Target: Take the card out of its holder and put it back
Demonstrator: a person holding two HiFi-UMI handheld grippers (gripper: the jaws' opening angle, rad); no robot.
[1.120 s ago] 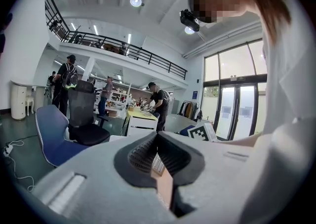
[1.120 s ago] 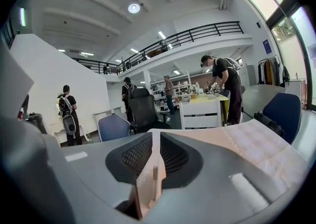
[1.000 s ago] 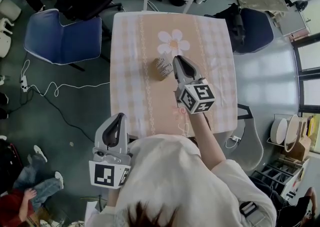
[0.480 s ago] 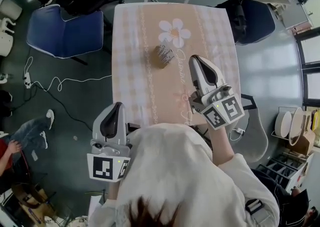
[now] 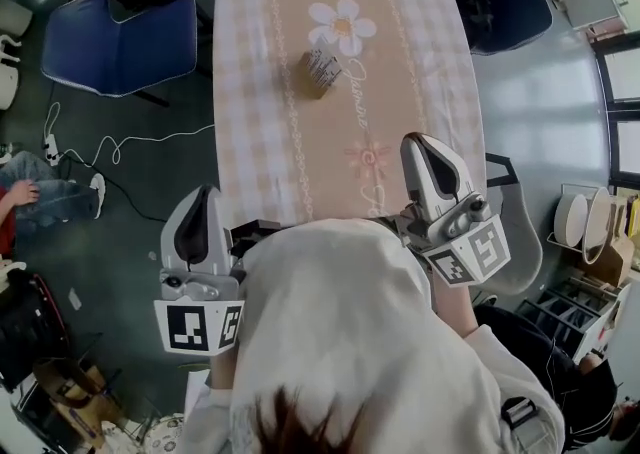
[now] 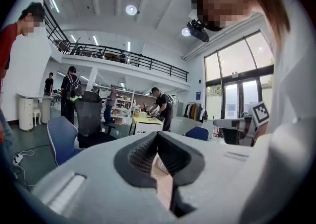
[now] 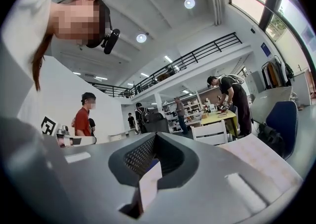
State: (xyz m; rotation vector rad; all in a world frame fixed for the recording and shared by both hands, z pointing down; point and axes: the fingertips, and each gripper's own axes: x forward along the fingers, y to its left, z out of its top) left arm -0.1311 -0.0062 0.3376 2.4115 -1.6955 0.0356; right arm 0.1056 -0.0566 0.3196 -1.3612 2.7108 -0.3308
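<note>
The brown card holder (image 5: 319,73) with several cards stands on the checked tablecloth (image 5: 255,142), just below the printed flower. My right gripper (image 5: 419,144) hovers over the table's near right edge, well back from the holder. In the right gripper view its jaws (image 7: 154,161) are shut on a pale card (image 7: 148,186) that stands edge-up between them. My left gripper (image 5: 198,196) hangs off the table's near left corner, shut, with nothing in it. In the left gripper view (image 6: 157,141) only a narrow slit shows between its jaws.
A blue chair (image 5: 120,42) stands left of the table, and another (image 5: 515,2) at the far right. A white cable (image 5: 120,162) trails on the floor at left. Shelving with plates (image 5: 585,232) is at right. Several people stand around the hall.
My right gripper has left the holder and drawn back toward me and to the right, now shut on a card. The left gripper has shifted only a little.
</note>
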